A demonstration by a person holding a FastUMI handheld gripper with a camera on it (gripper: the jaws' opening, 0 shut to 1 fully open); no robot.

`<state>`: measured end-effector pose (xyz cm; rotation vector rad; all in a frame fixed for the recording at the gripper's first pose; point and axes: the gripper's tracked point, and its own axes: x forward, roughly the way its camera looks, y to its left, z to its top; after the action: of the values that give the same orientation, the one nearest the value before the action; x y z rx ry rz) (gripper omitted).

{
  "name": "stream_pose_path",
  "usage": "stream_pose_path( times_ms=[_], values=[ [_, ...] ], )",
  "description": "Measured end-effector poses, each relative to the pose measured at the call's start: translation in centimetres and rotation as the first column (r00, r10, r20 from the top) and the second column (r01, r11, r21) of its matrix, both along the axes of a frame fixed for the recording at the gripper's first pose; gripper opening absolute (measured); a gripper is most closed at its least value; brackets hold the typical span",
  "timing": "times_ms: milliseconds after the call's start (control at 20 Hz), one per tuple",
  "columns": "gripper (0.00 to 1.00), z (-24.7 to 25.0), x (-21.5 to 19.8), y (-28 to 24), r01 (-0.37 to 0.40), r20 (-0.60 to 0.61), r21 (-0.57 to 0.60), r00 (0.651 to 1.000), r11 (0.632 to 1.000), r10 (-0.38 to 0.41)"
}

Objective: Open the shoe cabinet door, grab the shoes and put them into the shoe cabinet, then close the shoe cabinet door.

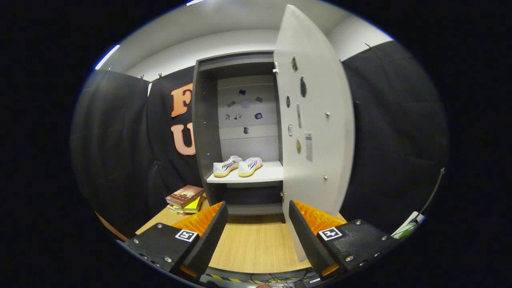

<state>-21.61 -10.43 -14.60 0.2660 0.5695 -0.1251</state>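
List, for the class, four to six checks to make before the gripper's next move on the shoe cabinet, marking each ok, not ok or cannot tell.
1. Shoes both on the cabinet shelf, side by side: ok.
2. Cabinet door shut: not ok, it stands wide open.
3. Gripper empty, fingers apart: ok.
4. Door's swing path free of the gripper: not ok, the right finger overlaps the door's lower edge.
5. Books left of the cabinet, clear of the door: ok.
6. Shoes fully behind the shelf's front edge: cannot tell.
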Motion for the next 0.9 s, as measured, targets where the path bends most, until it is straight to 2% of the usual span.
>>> stream_pose_path(
  times_ms=[200,400,600,900],
  values=[
    [0.94,0.5,-3.3,-5.8,0.081,0.010,-0.042,0.997,0.996,-0.081],
    [0.94,-0.8,-4.3,-11.8,0.159,-0.007,-0.097,0.987,0.982,-0.161],
    [0.94,-1.7,-2.2,-16.9,0.202,0.017,-0.118,0.979,0.972,-0.202],
    [0.94,-3.0,2.6,-19.1,0.164,0.043,-0.085,0.986,0.983,-0.161]
  ],
)
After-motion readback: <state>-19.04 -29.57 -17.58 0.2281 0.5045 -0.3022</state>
